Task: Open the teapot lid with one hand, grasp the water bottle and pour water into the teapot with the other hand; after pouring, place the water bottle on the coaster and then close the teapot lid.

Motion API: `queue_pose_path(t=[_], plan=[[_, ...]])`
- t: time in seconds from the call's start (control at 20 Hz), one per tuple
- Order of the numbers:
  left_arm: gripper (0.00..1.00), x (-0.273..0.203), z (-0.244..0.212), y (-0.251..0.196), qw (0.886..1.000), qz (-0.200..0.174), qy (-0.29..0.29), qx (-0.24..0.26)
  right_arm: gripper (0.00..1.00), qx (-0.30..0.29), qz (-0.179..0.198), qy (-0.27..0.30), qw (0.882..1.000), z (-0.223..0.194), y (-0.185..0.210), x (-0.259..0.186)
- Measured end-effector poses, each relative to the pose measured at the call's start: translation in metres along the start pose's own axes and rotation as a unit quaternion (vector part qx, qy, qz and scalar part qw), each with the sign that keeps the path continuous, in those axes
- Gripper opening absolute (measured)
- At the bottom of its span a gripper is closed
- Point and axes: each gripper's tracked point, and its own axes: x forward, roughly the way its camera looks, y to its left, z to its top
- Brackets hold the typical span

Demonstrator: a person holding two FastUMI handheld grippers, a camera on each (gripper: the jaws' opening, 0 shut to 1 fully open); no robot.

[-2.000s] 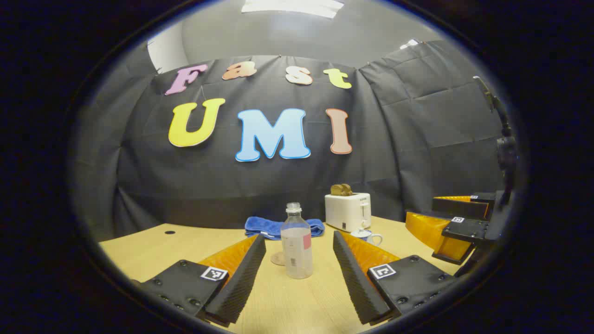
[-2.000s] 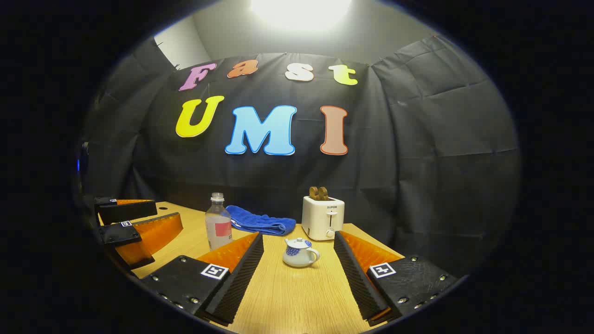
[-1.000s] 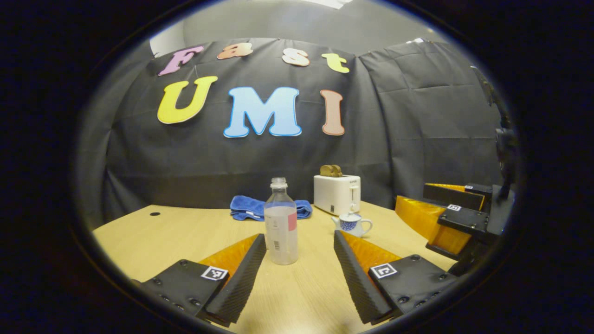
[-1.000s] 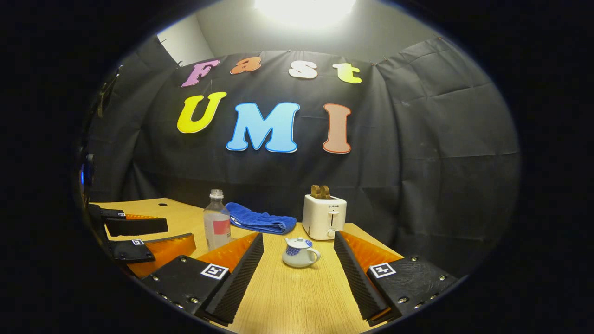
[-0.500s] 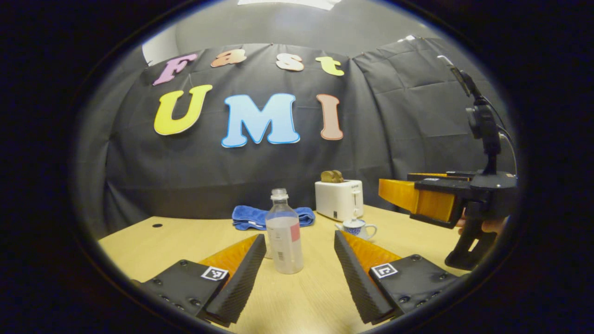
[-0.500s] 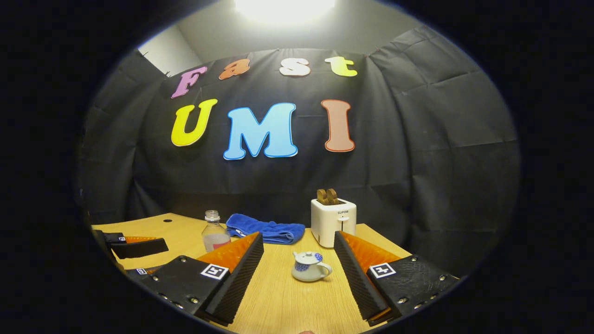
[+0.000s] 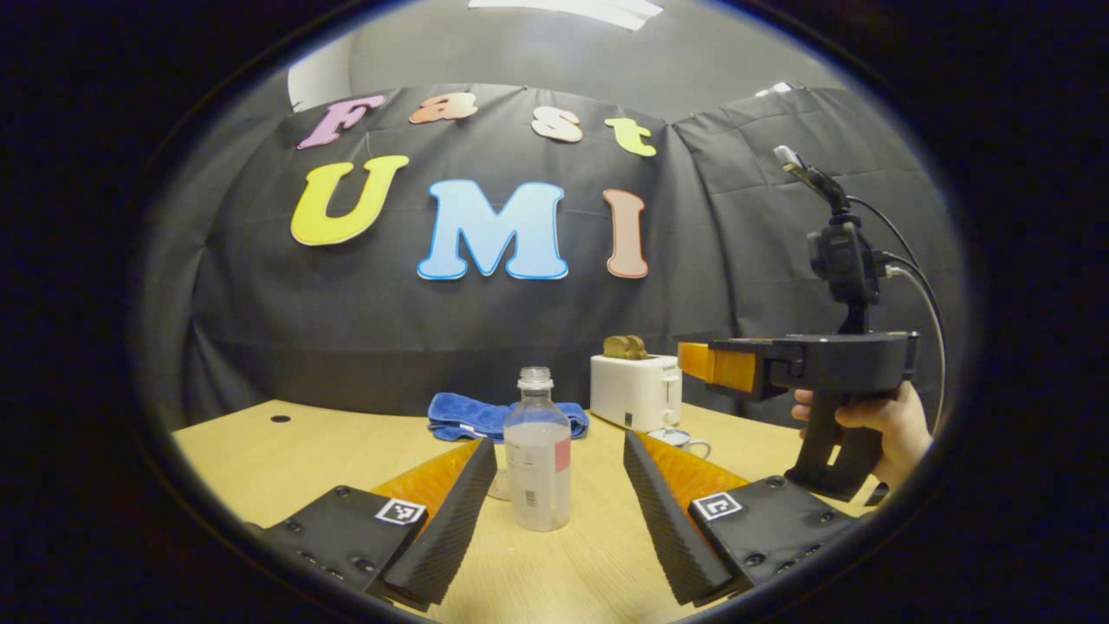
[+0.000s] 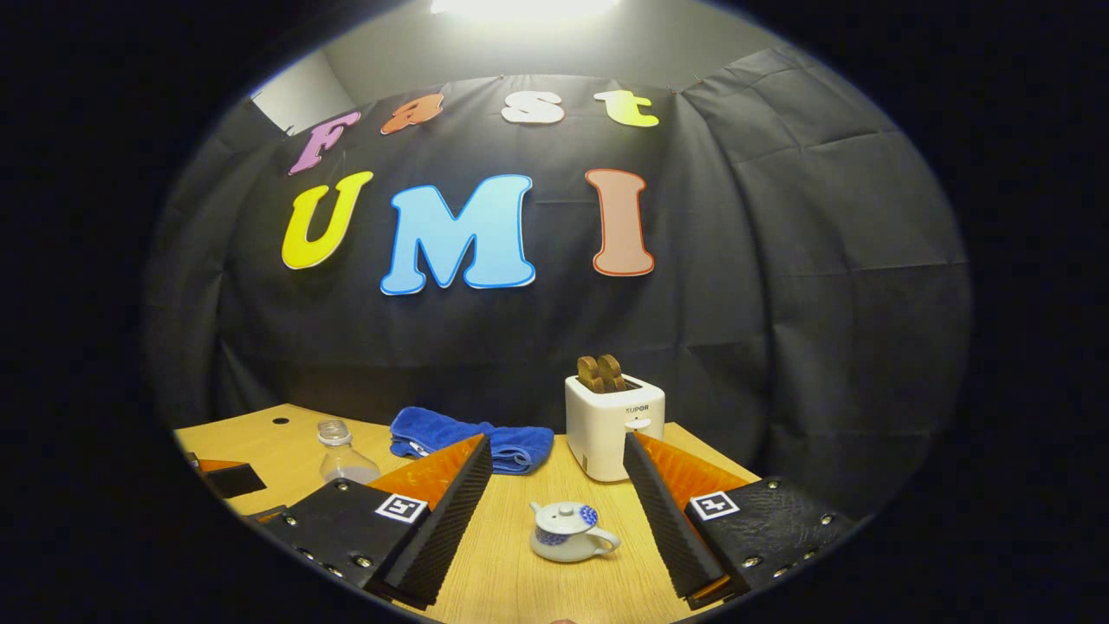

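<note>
L gripper (image 7: 559,485) spread wide around clear uncapped plastic water bottle (image 7: 537,451), no contact; clumsy closing cd tip, spill.
R gripper (image 8: 557,494) spread, above small white-blue ceramic teapot (image 8: 567,531); lid knob tiny, may slip.

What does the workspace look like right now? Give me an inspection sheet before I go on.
Surface: wooden table, a small dark hole near its far left.
Job's things: water bottle upright, uncapped, partly filled; teapot with lid on; coaster partly hidden behind the bottle.
Clutter: blue towel and white toaster holding toast, both at the back.
Grippers: left hand-held gripper open, bottle between and ahead of its fingers, untouched; right hand-held gripper open, raised above the teapot.
Cables: black cable from the camera on the right hand-held gripper.
Surroundings: black cloth wall, ceiling light.
</note>
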Motion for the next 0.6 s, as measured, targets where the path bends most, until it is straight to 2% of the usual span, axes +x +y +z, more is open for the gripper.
queue_pose_path(t=[0.25,0.6], plan=[[0.99,0.008,0.001,0.008,1.0,0.012,-0.01,-0.004,0.95,-0.02,-0.028,0.023,0.999,-0.03,-0.01,0.034],[0.99,0.022,-0.016,0.01,1.0,0.013,0.019,-0.018,0.93,-0.03,-0.012,0.068,0.997,-0.079,0.0,0.062]])
